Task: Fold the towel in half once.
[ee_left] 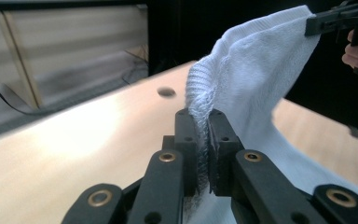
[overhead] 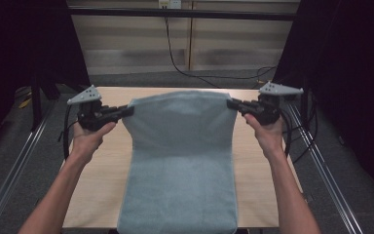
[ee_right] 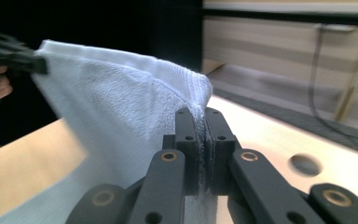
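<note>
**Towel lifted by its two far corners above the table**

A pale blue-grey terry towel (overhead: 180,156) lies lengthwise down the middle of the wooden table (overhead: 100,195). Its near end hangs just over the table's near edge, and its middle part lies flat on the wood. Its far end is raised off the table, stretched between the two grippers so that the top hem runs roughly level near the table's far edge.

The left gripper (overhead: 126,111) pinches the towel's far left corner; in the left gripper view its jaws are pressed together on the ribbed hem (ee_left: 203,116), with cloth squeezed between the pads. The right gripper (overhead: 233,104) pinches the far right corner; in the right gripper view its jaws are likewise clamped on the hem (ee_right: 200,116). Each gripper points inward towards the other, and each is held from below by a hand, the left hand (overhead: 90,134) and the right hand (overhead: 268,131).

A round hole (ee_left: 166,92) shows in the tabletop beyond the left gripper's corner, and another hole (ee_right: 305,164) lies beside the right gripper. Past the far edge, a black cable (overhead: 175,58) hangs down in front of a pale panelled wall (overhead: 131,39).
</note>
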Tool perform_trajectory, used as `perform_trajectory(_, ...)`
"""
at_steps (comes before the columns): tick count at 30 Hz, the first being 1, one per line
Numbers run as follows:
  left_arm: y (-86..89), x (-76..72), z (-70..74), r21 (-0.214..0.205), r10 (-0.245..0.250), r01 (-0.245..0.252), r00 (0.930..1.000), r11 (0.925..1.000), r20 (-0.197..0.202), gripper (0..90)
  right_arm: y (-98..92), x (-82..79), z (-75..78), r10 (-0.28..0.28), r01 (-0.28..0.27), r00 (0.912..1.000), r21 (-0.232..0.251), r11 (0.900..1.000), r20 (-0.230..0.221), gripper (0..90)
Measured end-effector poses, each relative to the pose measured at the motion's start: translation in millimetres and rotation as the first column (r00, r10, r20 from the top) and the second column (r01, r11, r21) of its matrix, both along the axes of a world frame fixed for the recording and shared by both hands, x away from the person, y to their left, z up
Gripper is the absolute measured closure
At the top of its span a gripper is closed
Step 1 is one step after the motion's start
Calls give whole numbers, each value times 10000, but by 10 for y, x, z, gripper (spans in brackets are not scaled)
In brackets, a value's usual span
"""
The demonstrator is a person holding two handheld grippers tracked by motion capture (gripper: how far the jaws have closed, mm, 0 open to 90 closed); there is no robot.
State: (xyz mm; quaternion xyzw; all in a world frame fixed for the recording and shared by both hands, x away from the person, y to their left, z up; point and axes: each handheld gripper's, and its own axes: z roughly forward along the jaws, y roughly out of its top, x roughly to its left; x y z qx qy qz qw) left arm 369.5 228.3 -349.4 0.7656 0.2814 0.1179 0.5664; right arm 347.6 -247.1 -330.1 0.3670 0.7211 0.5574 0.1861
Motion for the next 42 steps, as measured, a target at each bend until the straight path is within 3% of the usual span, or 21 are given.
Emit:
perform_trajectory(6, 153, -426, -272, 171, -357, 362, 9990, 9992, -286, 846, -4, -618, -243, 715, -722, 9972, -309, 9969, -229, 865)
perform_trajectory(10, 110, -711, -619, 220, -457, 475, 9961, 9986, -757, 845, 63, -959, -596, 977, -1054, 9888, -645, 9923, -1126, 865)
perform_trajectory(13, 106, -846, -849, 542, -633, 716, 9879, 9960, -1417, 845, 108, -1155, -953, 1124, -1284, 9742, -708, 9892, -1959, 865)
perform_trajectory(15, 115, -932, -908, 636, -855, 976, 9815, 9932, -1711, 846, 116, -1288, -1110, 1217, -1398, 9671, -672, 9879, -2234, 865)
perform_trajectory(17, 143, -1088, -949, 737, -1126, 1277, 9768, 9891, -1821, 845, 107, -1393, -1148, 1284, -1451, 9638, -557, 9878, -2337, 864)
perform_trajectory(19, 176, -1213, -1007, 597, -1073, 1212, 9745, 9908, -1970, 846, 103, -1510, -1142, 1350, -1542, 9624, -647, 9859, -2357, 864)
perform_trajectory(20, 178, -1262, -1062, 495, -1268, 1409, 9670, 9888, -2211, 847, 105, -1559, -1154, 1413, -1606, 9596, -616, 9851, -2433, 864)
perform_trajectory(22, 139, -1344, -1197, 892, -1204, 1475, 9591, 9850, -2563, 847, 145, -1629, -1234, 1402, -1797, 9491, -1194, 9764, -2820, 864)
perform_trajectory(23, 114, -1367, -1270, 922, -1317, 1641, 9490, 9821, -2865, 846, 157, -1647, -1271, 1431, -1855, 9451, -1217, 9751, -2939, 864)
perform_trajectory(25, 78, -1391, -1349, 1377, -1271, 1749, 9453, 9749, -3005, 846, 186, -1677, -1400, 1472, -1907, 9314, -1017, 9764, -3329, 864)
perform_trajectory(26, 68, -1391, -1376, 1473, -1288, 1818, 9415, 9722, -3113, 845, 210, -1686, -1469, 1428, -1931, 9230, -1089, 9751, -3574, 864)
perform_trajectory(27, 58, -1385, -1414, 1710, -1125, 1726, 9429, 9700, -3135, 845, 232, -1681, -1520, 1386, -1997, 9152, -1272, 9716, -3784, 863)
perform_trajectory(29, 47, -1348, -1509, 2074, -984, 1775, 9342, 9620, -3430, 844, 252, -1655, -1575, 1269, -1996, 9096, -1483, 9686, -3957, 864)
perform_trajectory(30, 56, -1327, -1523, 1863, -1018, 1769, 9294, 9664, -3549, 844, 259, -1636, -1608, 1087, -1912, 9031, -1623, 9680, -4154, 864)
perform_trajectory(31, 59, -1305, -1526, 1873, -982, 1741, 9290, 9667, -3568, 844, 273, -1609, -1654, 897, -1926, 9013, -2066, 9593, -4238, 864)
perform_trajectory(32, 51, -1280, -1535, 1836, -935, 1674, 9302, 9686, -3548, 846, 255, -1573, -1673, 1005, -1953, 8946, -1787, 9643, -4355, 865)
perform_trajectory(33, 43, -1263, -1537, 1830, -884, 1624, 9300, 9696, -3569, 847, 244, -1528, -1678, 882, -1828, 8996, -1853, 9655, -4276, 865)
perform_trajectory(36, 16, -1132, -1537, 2071, -656, 1402, 9414, 9682, -3308, 848, 263, -1427, -1677, 680, -1673, 9067, -2069, 9639, -4162, 867)
perform_trajectory(37, 11, -1083, -1542, 2030, -620, 1350, 9418, 9698, -3303, 849, 267, -1352, -1677, 596, -1613, 9114, -2202, 9620, -4071, 867)
perform_trajectory(40, -22, -805, -1560, 2001, -234, 919, 9468, 9755, -3209, 850, 277, -1096, -1676, 270, -1335, 9212, -2501, 9590, -3881, 867)
perform_trajectory(42, -43, -638, -1569, 1966, -10, 685, 9459, 9781, -3244, 851, 274, -913, -1680, 118, -1185, 9202, -2497, 9610, -3913, 867)
